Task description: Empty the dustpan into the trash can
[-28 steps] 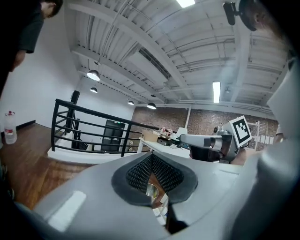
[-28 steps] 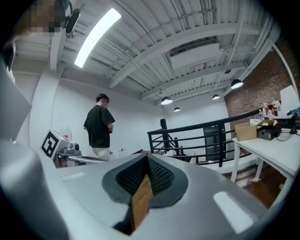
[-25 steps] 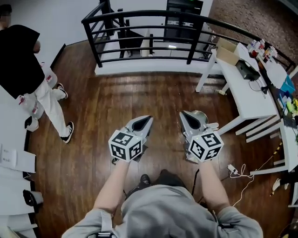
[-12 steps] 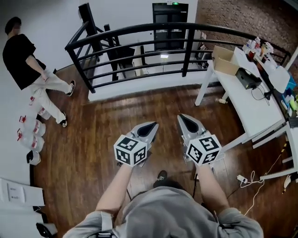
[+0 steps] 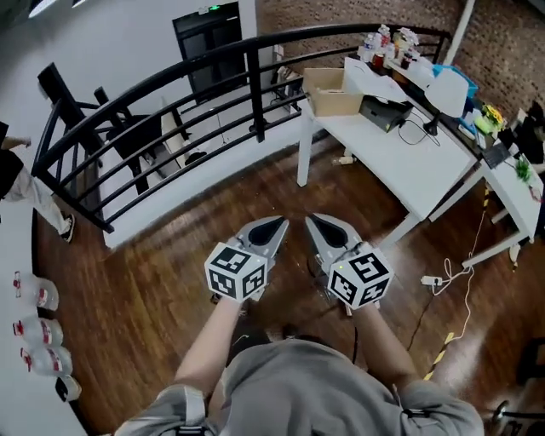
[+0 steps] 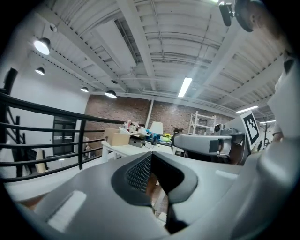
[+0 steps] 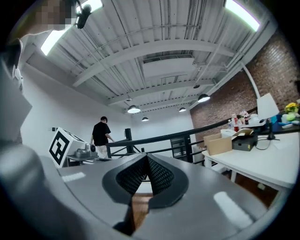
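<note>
The floor (image 5: 170,281) is dark brown wood with narrow planks. The railing (image 5: 255,94) is black, the table (image 5: 400,162) white, the cardboard box (image 5: 334,106) light brown, and the brick wall (image 5: 341,13) reddish brown. The left gripper (image 5: 274,221) and the right gripper (image 5: 312,219) are both grey; their marker cubes (image 5: 237,271) carry black squares on white. The pads (image 7: 159,176) are black with a fine grid. The person's shirt (image 5: 306,392) is grey.

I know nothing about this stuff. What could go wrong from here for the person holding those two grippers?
1. A loose cable and power strip lie on the floor beside the white table; they could trip the person.
2. The left gripper and right gripper are both shut and empty, and no dustpan or trash can is in view, so the task may stall.
</note>
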A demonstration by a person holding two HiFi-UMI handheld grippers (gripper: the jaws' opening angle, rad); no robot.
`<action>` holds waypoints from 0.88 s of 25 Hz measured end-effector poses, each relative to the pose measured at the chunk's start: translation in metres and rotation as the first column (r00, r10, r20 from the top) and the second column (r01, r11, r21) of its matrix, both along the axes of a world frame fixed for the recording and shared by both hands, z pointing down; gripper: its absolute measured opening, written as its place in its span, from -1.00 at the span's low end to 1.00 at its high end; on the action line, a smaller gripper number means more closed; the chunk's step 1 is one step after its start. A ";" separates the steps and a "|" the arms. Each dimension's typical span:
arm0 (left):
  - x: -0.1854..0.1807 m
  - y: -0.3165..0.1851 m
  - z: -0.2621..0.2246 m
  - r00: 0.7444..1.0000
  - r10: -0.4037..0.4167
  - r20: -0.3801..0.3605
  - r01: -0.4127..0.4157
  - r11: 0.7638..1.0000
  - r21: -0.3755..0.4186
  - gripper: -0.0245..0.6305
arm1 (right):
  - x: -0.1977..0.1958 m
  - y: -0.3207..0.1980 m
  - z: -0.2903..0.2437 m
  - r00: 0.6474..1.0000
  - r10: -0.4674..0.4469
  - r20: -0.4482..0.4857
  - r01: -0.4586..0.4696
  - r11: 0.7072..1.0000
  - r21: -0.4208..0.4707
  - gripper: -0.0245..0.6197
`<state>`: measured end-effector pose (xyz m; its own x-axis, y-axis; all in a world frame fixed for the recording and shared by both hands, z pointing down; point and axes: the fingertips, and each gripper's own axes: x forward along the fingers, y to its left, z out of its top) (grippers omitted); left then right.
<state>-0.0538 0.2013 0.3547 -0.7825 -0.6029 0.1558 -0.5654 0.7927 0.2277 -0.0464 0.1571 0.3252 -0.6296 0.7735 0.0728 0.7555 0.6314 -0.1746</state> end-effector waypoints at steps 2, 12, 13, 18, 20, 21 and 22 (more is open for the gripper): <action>-0.024 -0.020 0.002 0.995 0.104 -0.002 -0.104 0.995 0.005 -0.91 | -0.020 -0.018 0.004 0.995 0.097 -0.012 -0.097 0.995 0.013 -0.92; -0.080 -0.102 0.028 0.794 0.602 -0.082 -0.600 0.798 0.045 -0.91 | -0.065 -0.117 0.005 0.781 0.624 -0.007 -0.623 0.780 0.054 -0.92; -0.077 -0.110 0.031 0.763 0.640 -0.090 -0.639 0.768 0.048 -0.91 | -0.061 -0.127 0.004 0.745 0.667 -0.005 -0.666 0.744 0.057 -0.92; -0.049 -0.157 0.053 0.587 0.800 -0.128 -0.800 0.597 0.062 -0.91 | -0.007 -0.183 0.012 0.519 0.855 -0.007 -0.852 0.518 0.071 -0.92; -0.036 -0.175 0.059 0.530 0.837 -0.135 -0.838 0.541 0.064 -0.91 | 0.020 -0.203 0.023 0.427 0.904 -0.024 -0.901 0.428 0.077 -0.92; -0.030 -0.182 0.062 0.503 0.854 -0.136 -0.855 0.514 0.064 -0.91 | 0.033 -0.210 0.030 0.380 0.924 -0.035 -0.921 0.381 0.082 -0.92; -0.025 -0.189 0.064 0.476 0.869 -0.135 -0.871 0.487 0.065 -0.91 | 0.045 -0.217 0.039 0.333 0.942 -0.046 -0.938 0.336 0.089 -0.92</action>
